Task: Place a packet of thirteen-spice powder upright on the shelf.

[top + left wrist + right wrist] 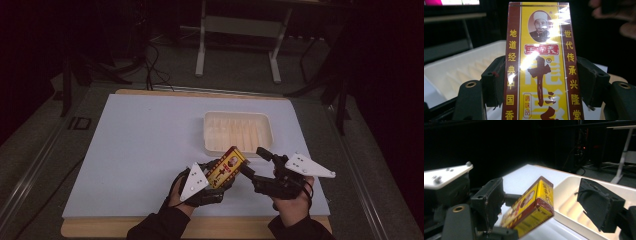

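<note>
High view: the left gripper [212, 175] is near the table's [140, 145] front edge, about mid-width, and holds a yellow and dark red box [227, 165] tilted up toward the far right. The box is off the table surface, just in front of the near edge of a white ribbed tray [211, 135], which sits right of centre. The right gripper [256, 164] is just right of the box, its jaws pointing at the box's upper end.

Left gripper view: both black jaws are clenched on the long sides of the box, pads pressed flat against the dark red bands. The printed face, a portrait and columns of characters, is legible here and not from above. The tray lies behind at left.

Right gripper view: the jaws stand released, one on each side of the box's free end, with clear gaps between the pads and the box. This view shows the end face of the box and the tray interior beyond it.
</note>
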Tool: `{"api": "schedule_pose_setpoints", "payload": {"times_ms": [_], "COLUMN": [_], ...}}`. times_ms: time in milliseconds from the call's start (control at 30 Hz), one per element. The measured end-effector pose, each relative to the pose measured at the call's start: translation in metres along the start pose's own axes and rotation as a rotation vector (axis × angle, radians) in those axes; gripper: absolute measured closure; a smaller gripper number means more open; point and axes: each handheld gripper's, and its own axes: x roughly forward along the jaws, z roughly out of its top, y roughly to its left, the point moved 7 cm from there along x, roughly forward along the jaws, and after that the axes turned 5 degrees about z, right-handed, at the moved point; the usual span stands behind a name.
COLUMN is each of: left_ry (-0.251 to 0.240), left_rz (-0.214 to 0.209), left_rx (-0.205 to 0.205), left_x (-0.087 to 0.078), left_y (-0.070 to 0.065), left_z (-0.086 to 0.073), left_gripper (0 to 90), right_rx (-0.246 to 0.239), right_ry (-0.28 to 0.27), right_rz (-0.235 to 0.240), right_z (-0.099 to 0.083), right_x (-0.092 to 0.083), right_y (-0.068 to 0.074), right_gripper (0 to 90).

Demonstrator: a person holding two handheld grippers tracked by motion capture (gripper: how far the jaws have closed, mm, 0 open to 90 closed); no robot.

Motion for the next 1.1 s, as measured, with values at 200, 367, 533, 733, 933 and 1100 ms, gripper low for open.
{"api": "schedule_pose_setpoints", "payload": {"times_ms": [200, 367, 533, 733, 933, 1100], "left_ry": [-0.092, -0.118, -0.148, -0.169, -0.146, -0.119], "left_rz": [-0.003, 0.005, 0.039, 0.047, 0.045, 0.045], "left_rx": [0.030, 0.012, 0.003, 0.011, -0.012, -0.034], "left_x": [-0.006, -0.007, -0.009, -0.009, -0.007, -0.005], "left_y": [-0.004, -0.002, 0.003, 0.002, 0.002, 0.003], "left_z": [0.009, 0.010, 0.012, 0.011, 0.006, 0.005], "left_gripper": [33.0, 32.9, 32.9, 32.9, 32.7, 32.6], "right_rx": [0.056, 0.113, 0.165, 0.249, 0.327, 0.296], "right_ry": [-0.018, -0.039, -0.028, -0.012, -0.011, 0.016], "right_rz": [0.008, 0.013, 0.026, 0.064, 0.052, 0.015], "right_z": [0.001, 0.003, -0.001, -0.006, -0.005, -0.006], "right_x": [0.016, 0.026, 0.034, 0.041, 0.043, 0.045], "right_y": [0.008, 0.012, 0.012, 0.015, 0.014, 0.013], "right_gripper": [29.0, 34.5, 42.9, 54.0, 65.3, 67.1]}}
